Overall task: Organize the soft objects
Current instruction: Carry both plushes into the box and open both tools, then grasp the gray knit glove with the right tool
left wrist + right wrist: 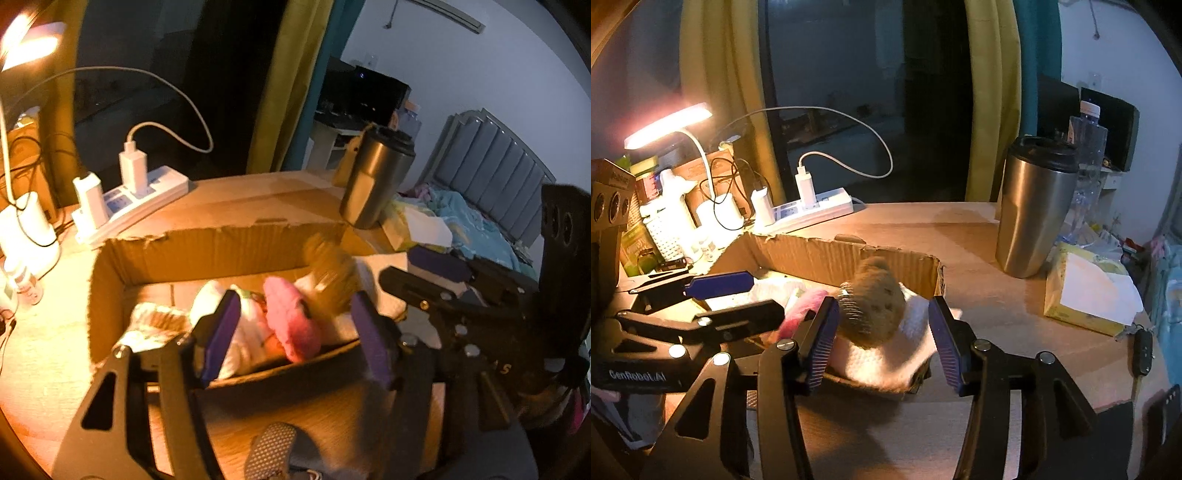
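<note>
My right claw (882, 341) is spread wide, its purple pads clear of everything, pinching nothing. Between and just beyond its fingers lies the brown plush toy (873, 302), blurred, resting on a white knitted cloth (886, 360) at the near right corner of the cardboard box (827, 254). The cloth drapes over the box's near rim. My left claw (295, 332) is likewise spread and holds nothing; it hangs over the box's near edge, with the pink plush (291, 317) lying between its fingers inside the box, beside a white soft item (247, 325). Whether a pad brushes the pink plush I cannot tell. A steel tumbler (1034, 206) and a tissue pack (1086, 291) stand on the table right of the box.
</note>
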A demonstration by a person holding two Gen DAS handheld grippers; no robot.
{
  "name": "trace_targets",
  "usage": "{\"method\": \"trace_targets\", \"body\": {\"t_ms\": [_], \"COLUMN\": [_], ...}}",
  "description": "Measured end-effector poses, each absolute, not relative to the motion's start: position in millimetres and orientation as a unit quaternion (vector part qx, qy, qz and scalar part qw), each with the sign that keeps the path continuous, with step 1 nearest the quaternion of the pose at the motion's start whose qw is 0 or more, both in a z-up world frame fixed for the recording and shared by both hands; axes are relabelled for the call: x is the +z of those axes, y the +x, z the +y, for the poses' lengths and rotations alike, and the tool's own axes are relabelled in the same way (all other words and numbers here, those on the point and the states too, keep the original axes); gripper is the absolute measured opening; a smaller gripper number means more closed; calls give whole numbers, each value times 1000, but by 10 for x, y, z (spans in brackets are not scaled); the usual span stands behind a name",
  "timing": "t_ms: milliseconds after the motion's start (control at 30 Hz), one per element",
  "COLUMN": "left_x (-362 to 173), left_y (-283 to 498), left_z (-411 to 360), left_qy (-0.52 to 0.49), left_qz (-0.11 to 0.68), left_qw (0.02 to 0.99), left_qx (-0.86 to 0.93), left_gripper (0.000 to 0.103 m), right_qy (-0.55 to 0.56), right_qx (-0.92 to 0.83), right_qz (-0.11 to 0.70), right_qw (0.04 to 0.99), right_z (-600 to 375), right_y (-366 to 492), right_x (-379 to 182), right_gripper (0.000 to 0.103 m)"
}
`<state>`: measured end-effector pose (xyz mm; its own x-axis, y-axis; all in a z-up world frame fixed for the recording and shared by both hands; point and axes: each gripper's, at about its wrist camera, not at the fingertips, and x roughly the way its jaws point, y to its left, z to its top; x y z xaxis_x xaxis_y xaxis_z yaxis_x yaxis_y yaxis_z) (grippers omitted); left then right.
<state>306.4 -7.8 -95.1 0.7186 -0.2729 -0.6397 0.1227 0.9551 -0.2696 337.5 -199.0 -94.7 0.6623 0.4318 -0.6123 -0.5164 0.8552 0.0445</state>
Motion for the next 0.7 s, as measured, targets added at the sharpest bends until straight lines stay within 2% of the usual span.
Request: {"method": "trace_targets", "body": {"t_ms": [700], "left_x": [-809], "left_y": [2019], "left_z": [379], "left_qy": [-108], "left_qz": [327], "left_qw": [937], "left_qx": [-68], "left_gripper": [64], "right_qy": [-87], "right_qx": [274], "right_qz": [314], "right_qw": [905], "right_z": [-1697], "right_y": [2402], "right_x": [-898], "right_gripper": [53]}}
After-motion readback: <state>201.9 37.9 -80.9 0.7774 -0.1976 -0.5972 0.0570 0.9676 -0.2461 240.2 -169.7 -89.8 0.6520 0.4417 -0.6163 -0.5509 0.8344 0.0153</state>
